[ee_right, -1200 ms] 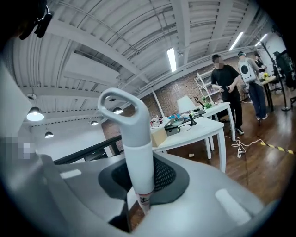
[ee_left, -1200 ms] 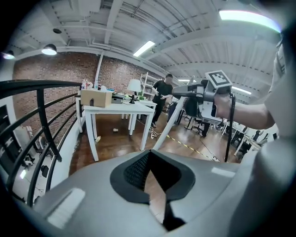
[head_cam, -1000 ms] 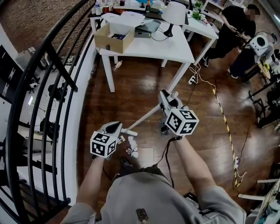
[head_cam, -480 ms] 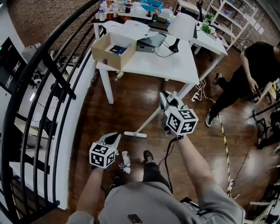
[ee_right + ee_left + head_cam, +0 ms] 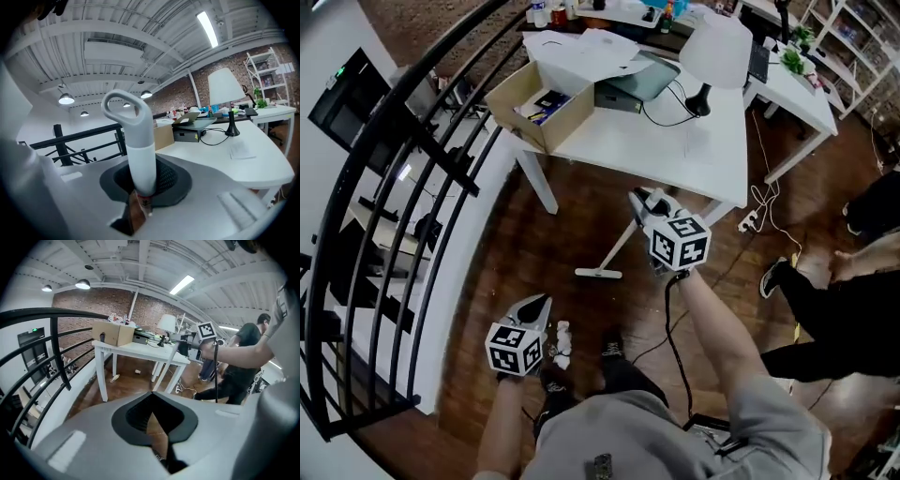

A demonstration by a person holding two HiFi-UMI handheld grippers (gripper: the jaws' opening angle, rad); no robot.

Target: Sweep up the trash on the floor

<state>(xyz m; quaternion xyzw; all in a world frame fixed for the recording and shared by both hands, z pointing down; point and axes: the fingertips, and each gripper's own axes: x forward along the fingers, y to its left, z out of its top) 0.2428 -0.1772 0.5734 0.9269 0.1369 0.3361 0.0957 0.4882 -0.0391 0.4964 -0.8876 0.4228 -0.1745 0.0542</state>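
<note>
Right gripper view: the right tongs [image 5: 140,190] clamp the white plastic broom handle [image 5: 139,154], slanted so its flat head [image 5: 598,273] meets the floor before the white counter [image 5: 675,141]. The crumpled white paper trash [image 5: 562,339] lies farther from that counter, beside the empty, closed left tongs [image 5: 541,303].

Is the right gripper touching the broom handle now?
Touching. The right gripper view shows the right gripper closed on the broom handle, pressing it from both sides.

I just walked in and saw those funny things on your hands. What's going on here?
A person is cleaning the wooden floor with a tool in each hand. The right tool is clamped on the white handle of a broom, whose flat head rests on the floor near the white table. The left tool, tips together, hangs low beside crumpled paper by the person's feet. The paper is not swept up yet.
</note>
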